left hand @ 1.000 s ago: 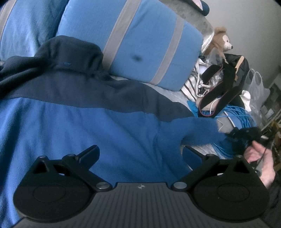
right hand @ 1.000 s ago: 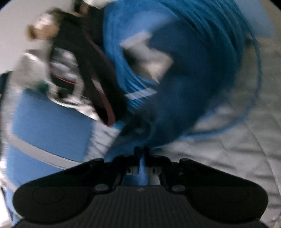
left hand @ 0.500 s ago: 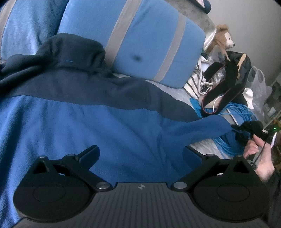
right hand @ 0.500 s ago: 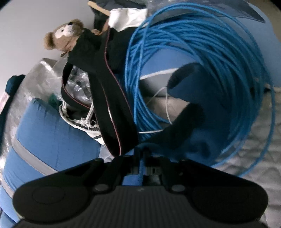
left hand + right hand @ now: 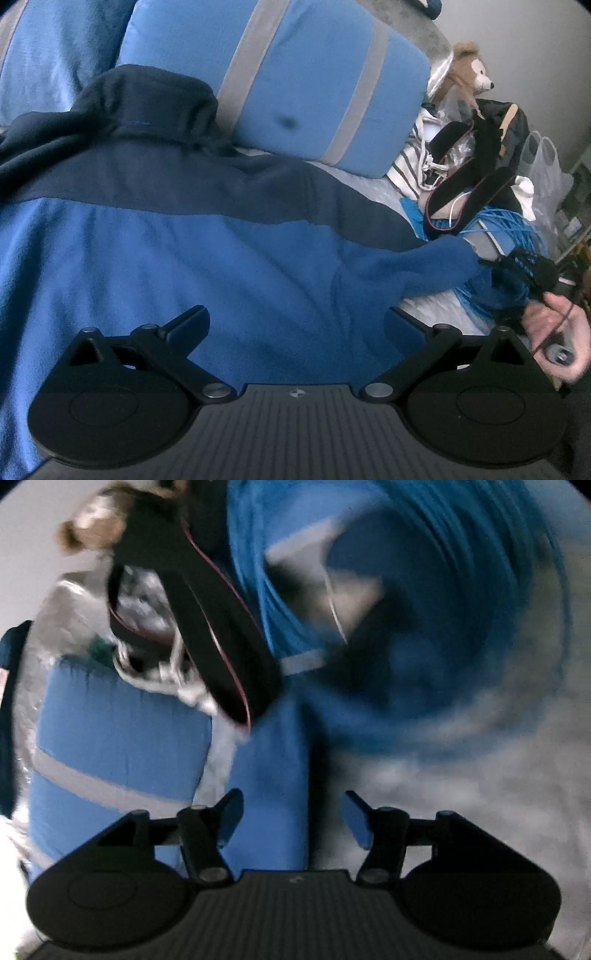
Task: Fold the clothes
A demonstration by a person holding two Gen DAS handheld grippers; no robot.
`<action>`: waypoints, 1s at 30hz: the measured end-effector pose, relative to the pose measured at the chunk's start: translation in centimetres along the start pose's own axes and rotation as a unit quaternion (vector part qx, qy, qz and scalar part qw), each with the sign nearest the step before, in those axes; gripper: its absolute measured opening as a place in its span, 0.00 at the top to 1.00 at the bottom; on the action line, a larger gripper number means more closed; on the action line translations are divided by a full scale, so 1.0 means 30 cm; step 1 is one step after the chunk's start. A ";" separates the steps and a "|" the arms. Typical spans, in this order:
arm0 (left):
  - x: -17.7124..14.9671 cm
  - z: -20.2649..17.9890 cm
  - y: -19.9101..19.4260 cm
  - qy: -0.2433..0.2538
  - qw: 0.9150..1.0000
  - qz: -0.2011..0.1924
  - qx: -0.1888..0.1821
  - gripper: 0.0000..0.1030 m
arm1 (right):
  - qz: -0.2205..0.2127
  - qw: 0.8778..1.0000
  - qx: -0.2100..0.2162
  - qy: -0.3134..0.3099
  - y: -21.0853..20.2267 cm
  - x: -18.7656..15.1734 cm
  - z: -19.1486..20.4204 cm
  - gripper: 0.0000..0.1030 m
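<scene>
- Fleece jacket (image 5: 229,266) lies flat on the bed (image 5: 424,306), navy collar up at 11 o'clock vs. the striped pillow (image 5: 303,85), body filling the left-wrist view.
- Sleeve (image 5: 436,269) stretches out toward 3 o'clock, its end over the blue cable coil (image 5: 517,225) at the bed's edge.
- Right gripper (image 5: 291,823): jaws just been opening, now apart; sleeve cloth (image 5: 273,775) sits betw. the fingers, nearer the left one, but pads don't look pressed on it. Reads as a release.
- Right-wrist view is blurred, so exact contact w/ the cloth can't be told.
- Left gripper (image 5: 295,325): jaws wide apart, hovering over the jacket body, gripping nothing.
- Person's hand (image 5: 554,328) on the right tool shows at 4 o'clock in the left view.
- Judgement: sleeve looks pulled straight; next likely a sleeve fold in toward 9 o'clock across the body.
- To do it well: re-grip near the cuff, not mid-sleeve; lift clear so no cable loop or the black strap (image 5: 469,173) comes along.
- Left gripper could pin the shoulder seam so the body doesn't drag.
- Risk: cuff snags the coil.
</scene>
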State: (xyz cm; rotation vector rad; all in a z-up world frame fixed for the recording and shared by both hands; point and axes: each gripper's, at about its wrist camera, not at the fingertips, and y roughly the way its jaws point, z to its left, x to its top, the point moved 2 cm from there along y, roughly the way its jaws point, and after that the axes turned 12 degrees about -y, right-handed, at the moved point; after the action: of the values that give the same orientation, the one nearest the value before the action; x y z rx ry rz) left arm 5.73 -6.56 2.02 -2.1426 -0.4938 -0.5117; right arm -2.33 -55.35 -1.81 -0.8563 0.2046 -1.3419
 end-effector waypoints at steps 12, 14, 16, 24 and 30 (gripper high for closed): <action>0.002 0.009 -0.005 -0.003 1.000 -0.005 0.004 0.00 | 0.067 0.997 0.033 -0.020 0.095 -0.244 0.070 0.50; 0.002 0.011 -0.005 -0.003 1.000 -0.003 0.003 0.00 | 0.066 0.997 0.026 -0.018 0.126 -0.260 0.080 0.52; 0.001 0.014 -0.005 -0.004 1.000 -0.001 0.003 0.00 | 0.065 0.998 0.018 -0.017 0.156 -0.276 0.091 0.58; 0.004 0.026 -0.003 -0.003 1.000 0.002 0.006 0.00 | 0.031 0.998 -0.009 -0.050 0.108 -0.318 0.142 0.93; 0.004 0.022 0.009 -0.004 1.000 0.009 0.004 0.00 | 0.054 0.995 -0.026 -0.082 0.088 -0.440 0.148 0.94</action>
State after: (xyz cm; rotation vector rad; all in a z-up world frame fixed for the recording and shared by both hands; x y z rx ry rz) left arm 6.10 -6.14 1.55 -2.1393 -0.4792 -0.4910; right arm -1.14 -41.56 -4.87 -0.9810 0.1567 -1.1643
